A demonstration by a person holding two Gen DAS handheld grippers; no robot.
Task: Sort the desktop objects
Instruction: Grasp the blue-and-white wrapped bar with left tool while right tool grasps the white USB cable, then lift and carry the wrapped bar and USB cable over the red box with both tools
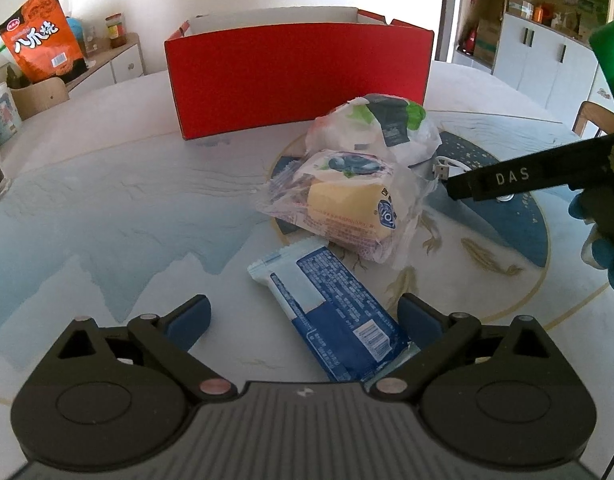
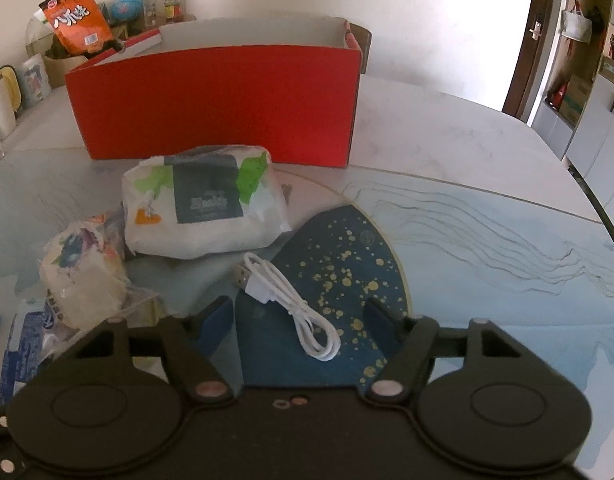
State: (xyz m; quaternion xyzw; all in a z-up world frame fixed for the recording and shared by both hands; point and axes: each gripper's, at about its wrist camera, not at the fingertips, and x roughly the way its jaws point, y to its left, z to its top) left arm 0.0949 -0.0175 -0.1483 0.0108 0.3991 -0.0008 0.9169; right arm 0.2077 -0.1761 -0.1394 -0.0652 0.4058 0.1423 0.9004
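Right wrist view: coiled white USB cable [image 2: 291, 304] lies on the dark blue gold-speckled patch of the printed tabletop [image 2: 487, 248], lower centre of frame. Its long axis runs diagonally, metal plug end toward upper left, folded loop toward lower right. The right gripper [image 2: 299, 316] stands over it, jaws moderately wide, one blue pad on each side of the cable, neither pad touching it; nothing gripped.

Just upper left of the plug lies a white soft pack with green and dark label [image 2: 203, 212], long axis roughly horizontal. At left centre sits a clear-wrapped yellow bread roll [image 2: 83, 284]. Behind both, the open red cardboard box [image 2: 215, 100] stands across upper centre.

Left wrist view: blue and white flat snack wrapper [image 1: 331, 312] lies at lower centre, long axis running upper left to lower right, lower end by the right-hand pad. The left gripper [image 1: 303, 316] has jaws wide, empty. A blue-gloved hand [image 1: 603, 240] shows at right edge.
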